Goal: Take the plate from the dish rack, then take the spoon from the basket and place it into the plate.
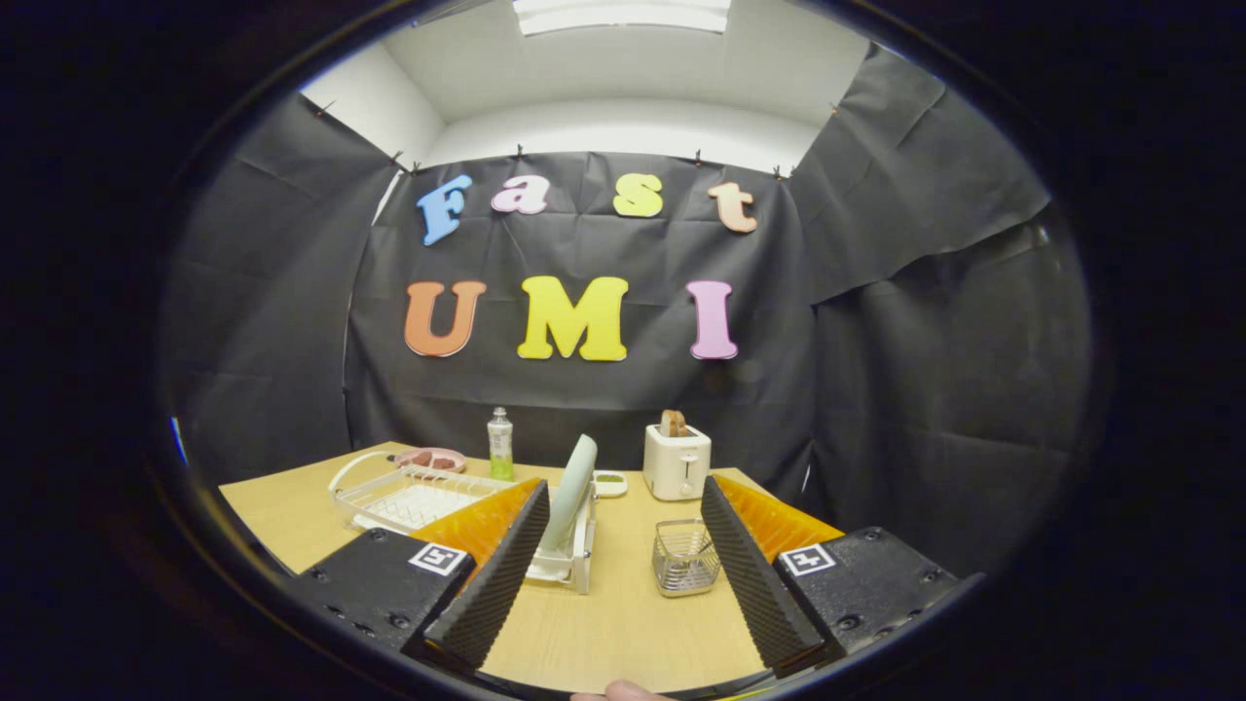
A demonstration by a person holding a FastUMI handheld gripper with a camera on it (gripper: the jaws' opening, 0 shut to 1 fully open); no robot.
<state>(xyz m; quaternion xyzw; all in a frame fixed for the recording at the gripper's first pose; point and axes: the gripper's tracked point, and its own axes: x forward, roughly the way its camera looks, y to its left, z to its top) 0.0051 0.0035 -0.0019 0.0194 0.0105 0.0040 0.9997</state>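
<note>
Wire-mesh metal basket [684,557] on matt wood-grain table [623,623].

Beyond the fingers I see a white toaster [677,462] standing near the far edge of the wooden table [623,623], with a slice of toast [673,423] poking out of its top. Off to the left of it, also well beyond the fingers, a clear bottle of green liquid [499,444] stands upright. Further left I make out a pink plate [431,459] with some dark food on it, which I cannot identify.
</note>
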